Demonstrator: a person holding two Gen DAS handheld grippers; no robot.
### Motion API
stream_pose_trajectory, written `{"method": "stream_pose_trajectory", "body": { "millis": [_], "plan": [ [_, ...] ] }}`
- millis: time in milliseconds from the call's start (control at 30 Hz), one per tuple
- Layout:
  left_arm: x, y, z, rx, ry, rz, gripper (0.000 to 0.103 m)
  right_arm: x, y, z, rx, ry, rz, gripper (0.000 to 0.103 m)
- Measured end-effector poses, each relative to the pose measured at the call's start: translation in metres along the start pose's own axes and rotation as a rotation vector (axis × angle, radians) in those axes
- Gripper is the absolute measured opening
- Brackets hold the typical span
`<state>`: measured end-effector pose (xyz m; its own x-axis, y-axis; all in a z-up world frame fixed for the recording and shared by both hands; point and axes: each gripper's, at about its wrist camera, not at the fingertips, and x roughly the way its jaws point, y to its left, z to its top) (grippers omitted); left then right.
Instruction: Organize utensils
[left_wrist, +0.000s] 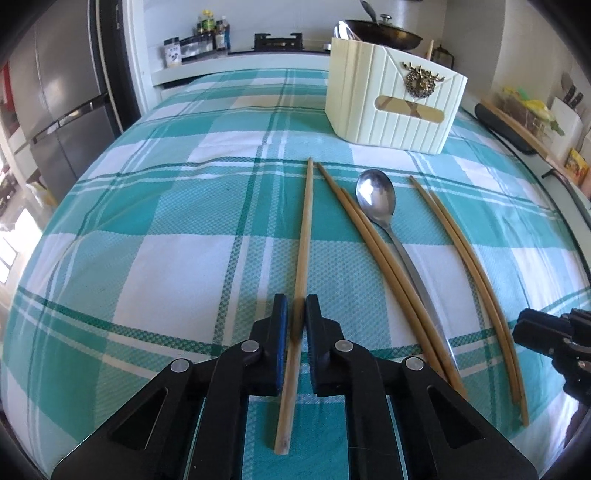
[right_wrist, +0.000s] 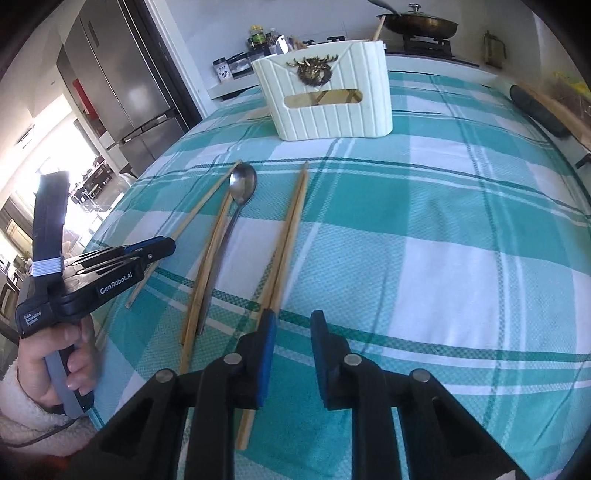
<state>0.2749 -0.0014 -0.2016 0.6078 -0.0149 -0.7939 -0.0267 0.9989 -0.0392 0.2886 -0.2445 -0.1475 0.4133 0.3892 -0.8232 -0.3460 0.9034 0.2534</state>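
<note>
The left tool (left_wrist: 296, 325) is clamped on a single chopstick (left_wrist: 303, 236) that lies on the checked cloth (left_wrist: 166, 229) of the worktop; its long axis runs straight away from the tool toward the cream holder (left_wrist: 395, 107) at the far side, so the stick points nearly at where it likely has to go. The right tool (right_wrist: 293, 354) stands with its jaws apart and grips nothing; a pair of chopsticks (right_wrist: 288, 236) passes just under its left pad (right_wrist: 267, 354) rather than between the pads, so it would need to shift a little to the left to straddle them. A spoon (right_wrist: 242, 188) and another pair (right_wrist: 207, 266) lie between the two tools, all roughly parallel. The right view alone shows the hand (right_wrist: 55, 365) holding the left tool (right_wrist: 159, 247) and the holder's front squarely; the left view alone shows the pinch on the stick itself.
</note>
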Motion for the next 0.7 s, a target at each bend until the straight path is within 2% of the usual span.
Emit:
{"method": "stream_pose_trajectory", "body": {
  "millis": [167, 233, 367, 467, 700],
  "plan": [
    [0.000, 0.000, -0.001, 0.004, -0.003, 0.014, 0.008, 0.015, 0.015, 0.005, -0.044, 0.039, -0.040, 0.015],
    [0.000, 0.001, -0.001, 0.001, -0.005, 0.023, 0.007, 0.013, 0.014, 0.007, -0.049, 0.041, -0.090, 0.007],
    [0.000, 0.006, 0.000, -0.022, -0.005, 0.037, 0.007, 0.012, 0.006, 0.004, -0.044, 0.045, -0.146, 0.006],
    [-0.002, 0.013, -0.002, -0.051, -0.003, 0.046, 0.007, 0.006, 0.000, 0.001, -0.058, 0.027, -0.239, 0.006],
    [-0.012, 0.032, -0.013, -0.067, 0.017, 0.064, 0.007, -0.025, -0.049, -0.023, 0.038, -0.020, -0.426, 0.006]
  ]
}}
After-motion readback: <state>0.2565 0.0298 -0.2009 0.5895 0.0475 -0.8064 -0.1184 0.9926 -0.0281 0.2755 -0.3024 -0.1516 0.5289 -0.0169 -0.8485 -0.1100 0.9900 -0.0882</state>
